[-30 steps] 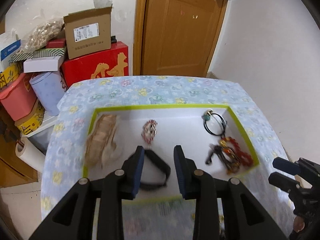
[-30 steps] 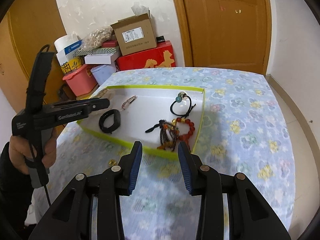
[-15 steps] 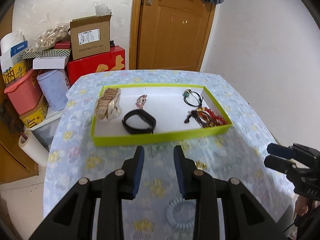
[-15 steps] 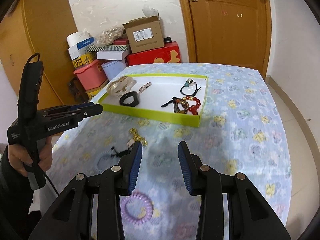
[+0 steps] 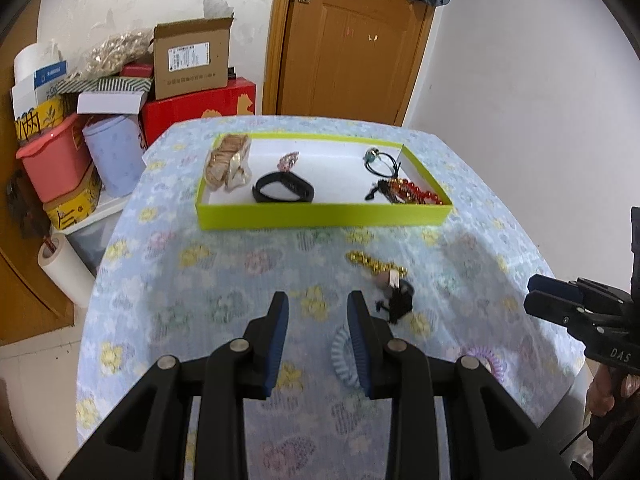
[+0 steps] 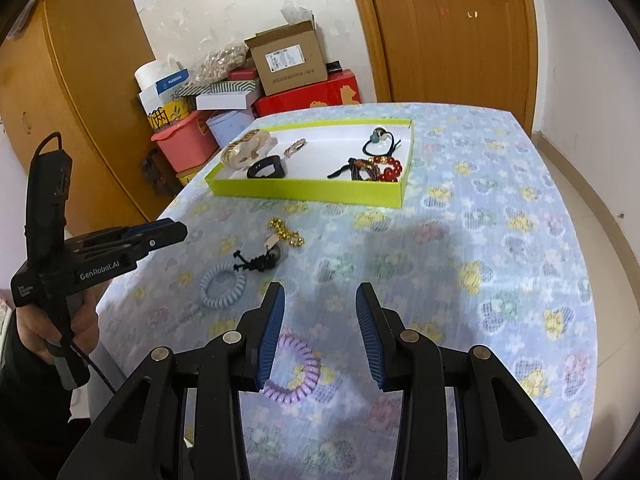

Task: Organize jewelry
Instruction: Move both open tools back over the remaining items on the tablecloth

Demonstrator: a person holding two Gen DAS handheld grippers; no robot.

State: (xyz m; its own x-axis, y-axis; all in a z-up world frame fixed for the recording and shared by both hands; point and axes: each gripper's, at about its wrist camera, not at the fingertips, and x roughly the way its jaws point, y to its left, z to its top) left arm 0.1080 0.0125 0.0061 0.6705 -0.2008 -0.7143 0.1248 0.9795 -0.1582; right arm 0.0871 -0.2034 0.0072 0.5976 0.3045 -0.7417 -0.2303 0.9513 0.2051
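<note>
A lime-green tray point(image 5: 320, 214) point(image 6: 308, 192) on the flowered tablecloth holds a gold watch point(image 5: 226, 162), a black band point(image 5: 284, 188), a small pink piece point(image 5: 289, 160), a black hair tie point(image 5: 380, 160) and red beads point(image 5: 416, 194). Loose on the cloth lie a gold chain point(image 5: 374, 264) point(image 6: 286, 234), a black tasselled piece point(image 5: 396, 304) point(image 6: 256, 262), a blue spiral tie point(image 6: 222, 286) and a purple spiral tie point(image 6: 294, 368). My left gripper point(image 5: 316, 340) is open and empty above the cloth, the blue spiral tie point(image 5: 340, 356) at its right finger. My right gripper point(image 6: 320, 332) is open and empty, just right of the purple tie.
Beyond the table's far left corner are stacked boxes: a cardboard box point(image 5: 192, 62), a red box point(image 5: 200, 114), a pink tub point(image 5: 52, 160) and a paper roll point(image 5: 66, 268). A wooden door point(image 5: 352, 40) stands behind. The table edge drops off at left and right.
Both grippers have pulled back from the tray toward the table's near edge. The loose chain, tassel and spiral ties have come into view. Jaw widths are unchanged.
</note>
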